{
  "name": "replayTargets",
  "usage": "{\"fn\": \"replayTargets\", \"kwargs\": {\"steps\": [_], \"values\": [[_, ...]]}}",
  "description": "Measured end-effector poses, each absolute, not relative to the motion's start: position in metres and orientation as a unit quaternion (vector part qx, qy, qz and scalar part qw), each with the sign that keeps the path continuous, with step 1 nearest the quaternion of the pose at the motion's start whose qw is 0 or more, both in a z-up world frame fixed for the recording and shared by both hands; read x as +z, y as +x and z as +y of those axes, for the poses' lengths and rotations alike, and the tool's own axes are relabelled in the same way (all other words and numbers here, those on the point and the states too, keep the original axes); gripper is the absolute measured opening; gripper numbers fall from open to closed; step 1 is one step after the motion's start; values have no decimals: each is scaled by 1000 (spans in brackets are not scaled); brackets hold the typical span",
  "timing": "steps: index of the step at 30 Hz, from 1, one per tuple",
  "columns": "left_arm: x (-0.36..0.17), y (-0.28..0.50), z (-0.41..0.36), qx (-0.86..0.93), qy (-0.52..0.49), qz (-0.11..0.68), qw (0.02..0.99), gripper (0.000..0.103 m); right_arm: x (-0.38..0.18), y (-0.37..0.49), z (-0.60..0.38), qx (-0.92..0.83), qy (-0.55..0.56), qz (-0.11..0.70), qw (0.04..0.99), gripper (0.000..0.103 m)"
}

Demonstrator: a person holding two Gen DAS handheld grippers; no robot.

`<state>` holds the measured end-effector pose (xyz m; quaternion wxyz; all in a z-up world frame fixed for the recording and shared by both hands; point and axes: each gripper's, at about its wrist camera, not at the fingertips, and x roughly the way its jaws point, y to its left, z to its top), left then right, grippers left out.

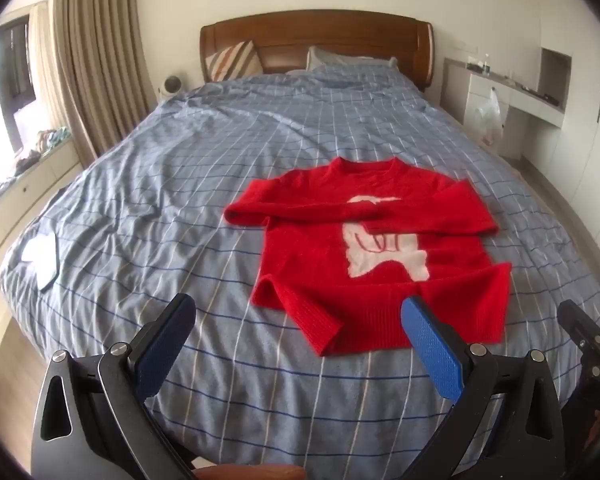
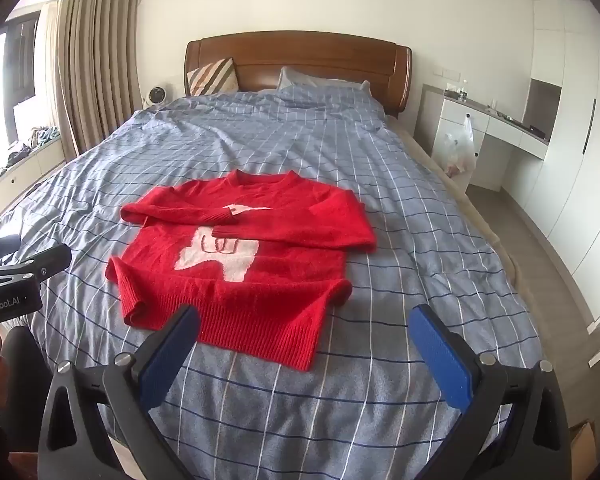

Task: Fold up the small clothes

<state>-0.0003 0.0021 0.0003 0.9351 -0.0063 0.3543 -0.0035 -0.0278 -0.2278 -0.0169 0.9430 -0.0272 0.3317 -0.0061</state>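
Blue checked bedspread (image 1: 180, 184) bears red sweater (image 1: 372, 240), collar toward headboard (image 1: 316, 40)

Red sweater (image 1: 380, 256), blue-checked bedcover (image 1: 180, 208)

Both fisheye views are taken from the foot of the bed (image 1: 148, 168), angled downward toward the headboard (image 2: 300, 60). The red sweater (image 1: 364, 248), seen near, is shared by both.

The small red knitted sweater (image 1: 332, 264) looks fuzzy and matt, its hem ribbed. The blue checked cotton bedcover (image 1: 204, 168) is soft and creased. The brown wooden headboard (image 1: 312, 36) shines glossy. Blue tool pads (image 2: 440, 356) are dimpled.
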Motion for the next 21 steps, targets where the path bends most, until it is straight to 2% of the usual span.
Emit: {"fn": "replayTargets", "kwargs": {"steps": [1, 7, 21], "values": [[1, 0, -2, 15, 21, 355, 935, 103, -18, -27, -227, -6, -26, 335, 942, 103], [0, 2, -4, 7, 5, 370, 929, 103, -23, -27, -224, 2, -27, 338, 941, 103], [-11, 3, -10, -2, 42, 379, 925, 103, -28, -24, -225, -10, -14, 357, 934, 103]]}}
